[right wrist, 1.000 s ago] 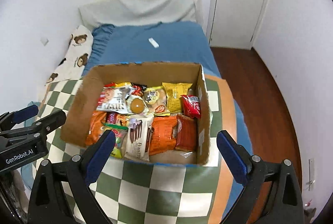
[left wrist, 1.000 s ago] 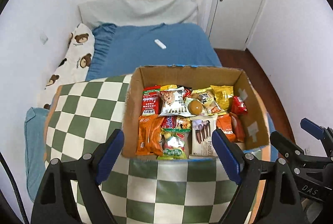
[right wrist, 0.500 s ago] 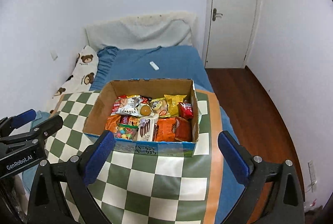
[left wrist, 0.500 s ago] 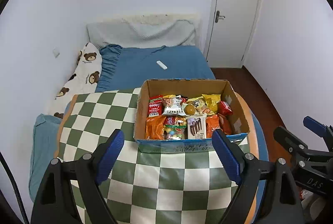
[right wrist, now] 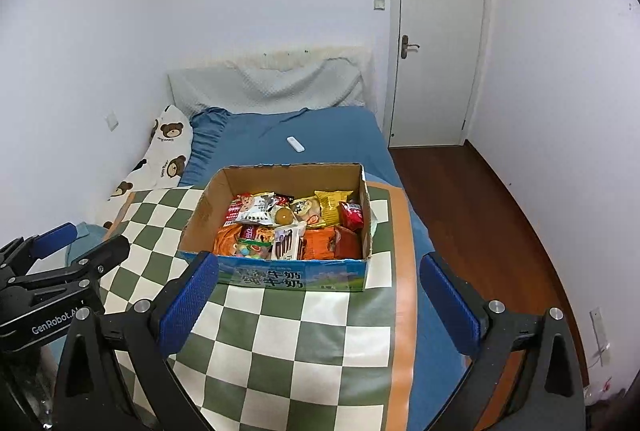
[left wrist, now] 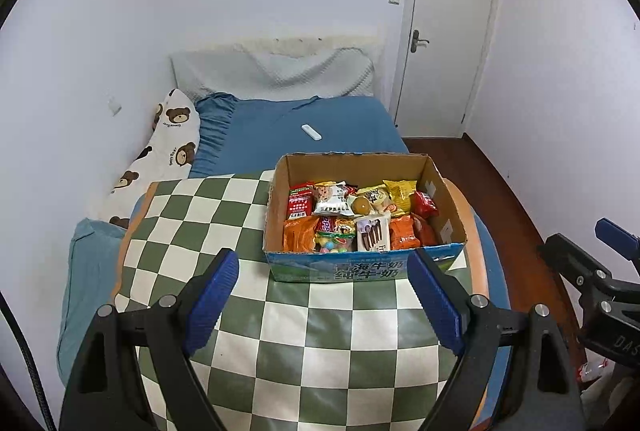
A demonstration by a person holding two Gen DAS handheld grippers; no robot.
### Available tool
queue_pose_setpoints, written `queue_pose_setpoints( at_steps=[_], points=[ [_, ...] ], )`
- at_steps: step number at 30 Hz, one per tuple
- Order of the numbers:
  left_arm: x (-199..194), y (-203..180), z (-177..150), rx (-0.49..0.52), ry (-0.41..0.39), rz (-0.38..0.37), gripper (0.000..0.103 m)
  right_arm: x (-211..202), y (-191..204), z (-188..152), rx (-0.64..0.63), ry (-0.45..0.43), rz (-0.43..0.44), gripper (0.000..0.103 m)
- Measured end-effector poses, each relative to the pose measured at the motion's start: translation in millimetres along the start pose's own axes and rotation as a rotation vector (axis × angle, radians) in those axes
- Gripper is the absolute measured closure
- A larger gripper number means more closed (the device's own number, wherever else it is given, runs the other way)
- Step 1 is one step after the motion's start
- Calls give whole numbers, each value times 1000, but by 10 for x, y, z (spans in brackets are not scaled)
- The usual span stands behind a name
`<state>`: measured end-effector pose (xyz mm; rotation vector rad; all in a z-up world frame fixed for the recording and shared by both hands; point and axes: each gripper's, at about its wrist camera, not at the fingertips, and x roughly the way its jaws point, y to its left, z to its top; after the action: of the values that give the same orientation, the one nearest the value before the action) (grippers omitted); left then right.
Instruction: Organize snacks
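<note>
item: cardboard box [left wrist: 362, 267], open-topped, printed blue front panel. location: on the green-and-white checkered cloth [left wrist: 256, 335], right half of it, laid over the blue bed [left wrist: 280, 127].

contents: snacks [left wrist: 352, 217] packed in rows, near full. noted: orange packets [left wrist: 300, 233] at the front, a white packet with dark stick biscuits [left wrist: 374, 233], a yellow packet [left wrist: 400, 191] and a red packet [left wrist: 424, 203] toward the back right, a round brown item [left wrist: 361, 205] mid-box. nothing loose on the cloth.

change since a second ago: both views have drawn back and risen. the box filled the frame then; now it sits small and mid-frame with the whole room around it. contents unaltered.

reading for the task: sorting appears finished, or a pause; both grippers retreating from a filled box suggests the packing step is closed. judgement only.

left gripper [left wrist: 326, 301]: jaws spread wide, nothing between the blue pads [left wrist: 212, 299], hovering above the cloth, short of the box.

right gripper [right wrist: 318, 303]: jaws likewise spread wide and empty, box front seen between them.

view differences:
- left wrist: shows the right gripper at the right edge, and more of the cloth left of the box.
- right wrist: shows the left gripper [right wrist: 86, 243] at the left edge with its lettering, the cloth's orange border [right wrist: 404, 271], more wooden floor [right wrist: 472, 211], and a wall socket low on the right.
- both: white remote [right wrist: 295, 144] on the bed, bear-print pillow [right wrist: 166, 151], closed door [right wrist: 436, 43].
</note>
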<state>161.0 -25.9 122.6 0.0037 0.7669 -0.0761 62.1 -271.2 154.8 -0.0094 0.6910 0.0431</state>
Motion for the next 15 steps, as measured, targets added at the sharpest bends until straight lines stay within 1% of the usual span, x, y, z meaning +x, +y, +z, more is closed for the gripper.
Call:
queue_pose_setpoints(
  at_steps=[1,2,3,8,15],
  points=[
    [2,-7,1,1,-2,1,9,7,-3,-2,1,0,0,0],
    [13,-9,8,1,-4,2,4,24,-9,-4,5,0,3,0],
    [26,-14,17,3,-8,3,2,39,-17,4,6,0,3,0],
    [191,-35,87,8,-9,24,1,220,-69,10,19,-3,-12,0],
    [548,-31,172,2,20,61,1,594,-146,44,37,8,-52,0]
  ],
)
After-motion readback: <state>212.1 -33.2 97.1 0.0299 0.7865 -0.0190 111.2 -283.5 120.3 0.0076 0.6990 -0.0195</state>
